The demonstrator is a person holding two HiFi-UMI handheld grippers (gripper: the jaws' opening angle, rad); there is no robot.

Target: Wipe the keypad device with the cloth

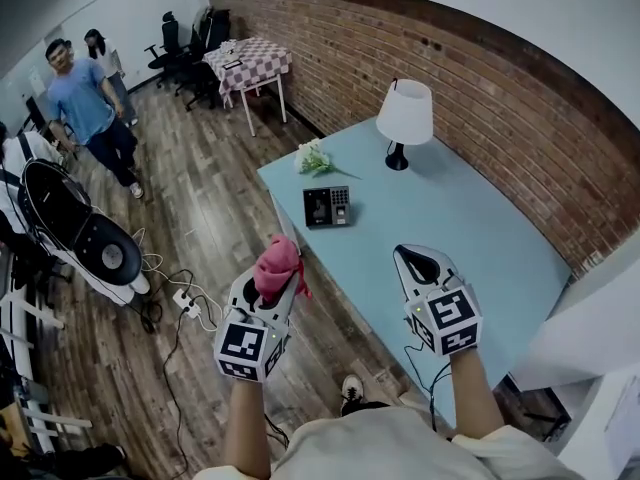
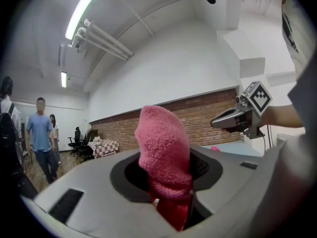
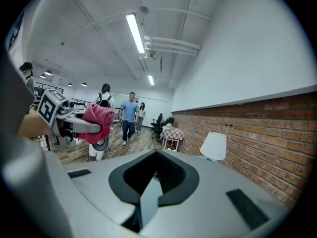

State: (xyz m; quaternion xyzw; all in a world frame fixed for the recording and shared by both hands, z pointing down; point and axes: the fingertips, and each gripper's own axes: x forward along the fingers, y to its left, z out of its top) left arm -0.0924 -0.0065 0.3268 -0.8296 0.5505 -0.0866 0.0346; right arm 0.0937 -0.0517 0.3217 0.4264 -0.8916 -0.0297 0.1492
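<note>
Left claw (image 1: 272,286) clamped the pink cloth (image 1: 277,258), right claw (image 1: 413,260) closed and empty. Both were short of the keypad device (image 1: 327,206) on the blue surface (image 1: 470,243), cloth well apart from it.

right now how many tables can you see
2: the blue table beside the brick wall, and the checkered table farther back along that wall. Others may be hidden.
</note>
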